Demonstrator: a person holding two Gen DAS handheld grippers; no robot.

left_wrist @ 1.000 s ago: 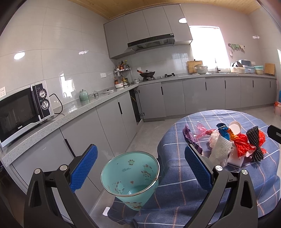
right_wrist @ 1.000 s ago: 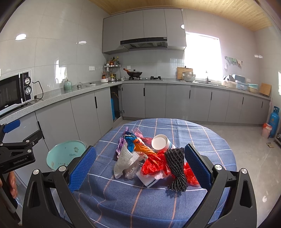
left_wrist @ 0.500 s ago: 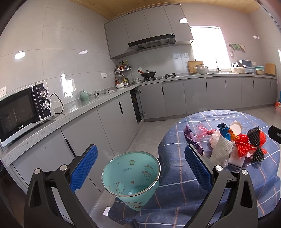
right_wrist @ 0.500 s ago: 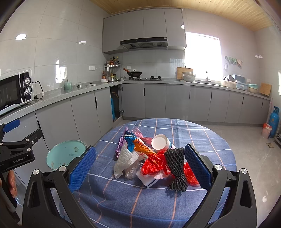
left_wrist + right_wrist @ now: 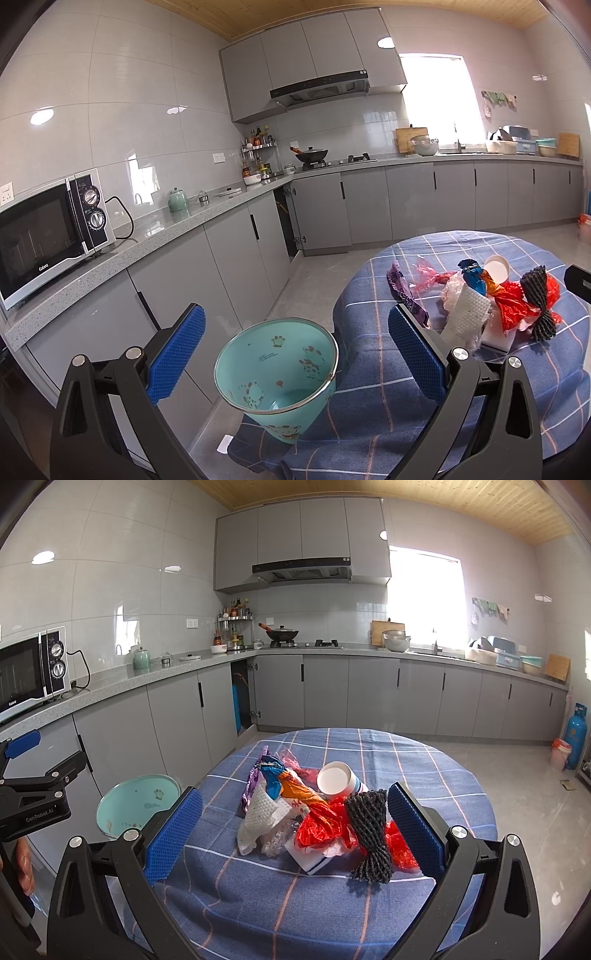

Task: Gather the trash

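**Both grippers hovering, trash heap untouched**

Nothing much has shifted since a second ago; my view only drifted slightly. From the left, I see the mint-green plastic bin with cartoon prints on the floor, touching the hanging edge of the blue checked tablecloth. My left gripper hangs above it, jaws spread and empty. My right gripper hovers before the heap of crumpled wrappers and foam nets mid-table, jaws spread wide, empty
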